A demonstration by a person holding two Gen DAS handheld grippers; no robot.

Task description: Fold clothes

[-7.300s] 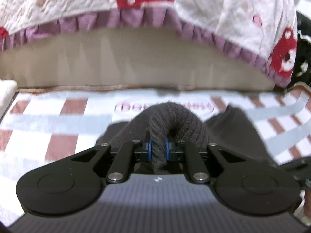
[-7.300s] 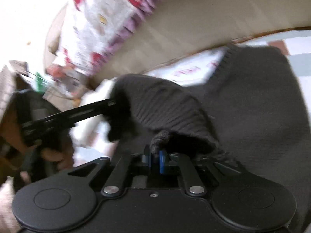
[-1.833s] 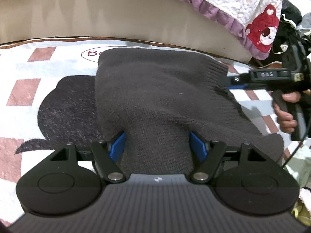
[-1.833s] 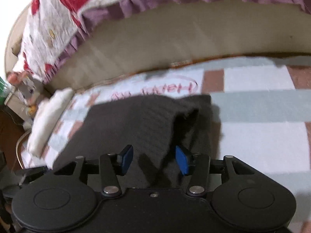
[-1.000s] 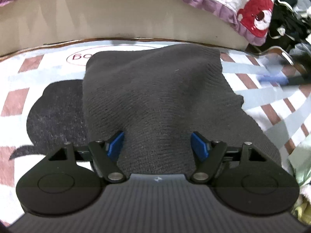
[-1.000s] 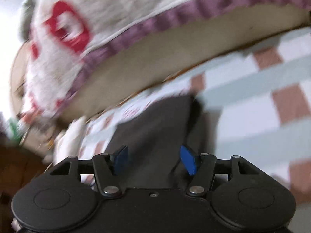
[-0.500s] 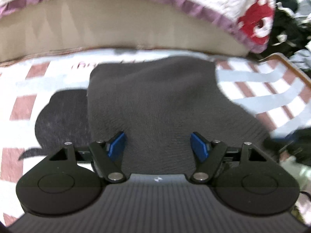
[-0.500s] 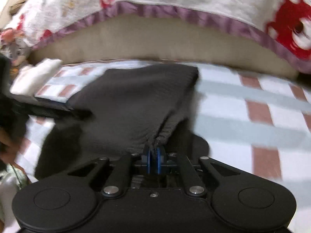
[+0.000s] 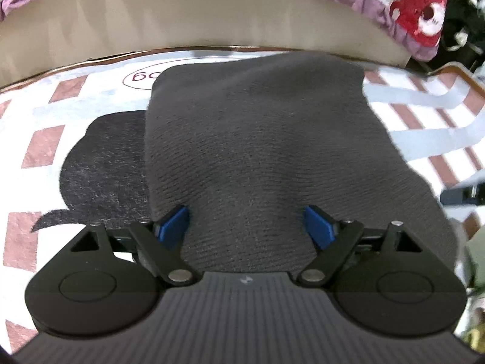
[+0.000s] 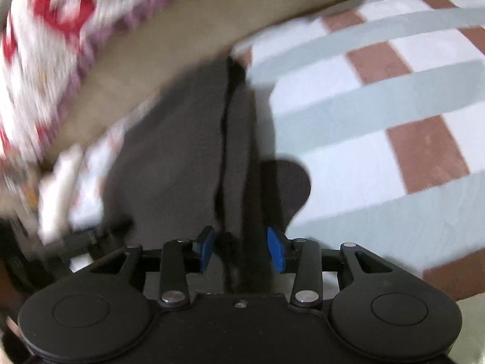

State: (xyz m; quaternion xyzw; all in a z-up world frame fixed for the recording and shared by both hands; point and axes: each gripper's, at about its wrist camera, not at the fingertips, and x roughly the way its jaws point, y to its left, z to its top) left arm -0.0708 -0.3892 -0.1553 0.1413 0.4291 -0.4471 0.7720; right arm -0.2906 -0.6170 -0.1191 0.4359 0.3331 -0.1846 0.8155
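Observation:
A dark grey knit sweater (image 9: 257, 139) lies folded on a checked mat (image 9: 42, 139). My left gripper (image 9: 247, 223) is open, its blue pads wide apart over the sweater's near edge. In the right wrist view the sweater (image 10: 188, 151) shows as a folded stack with a layered edge. My right gripper (image 10: 241, 247) is open, its pads either side of that edge, holding nothing. The right view is blurred by motion.
A bed side with a beige base (image 9: 212, 18) and a frilled quilt with red bears (image 9: 424, 15) runs along the far side. A black patch printed on the mat (image 9: 106, 163) lies left of the sweater. The right gripper's tip (image 9: 460, 195) shows at the right edge.
My right gripper, shut on the sweater's edge half a second ago, has opened and swung round. My left gripper has stayed open over the near edge.

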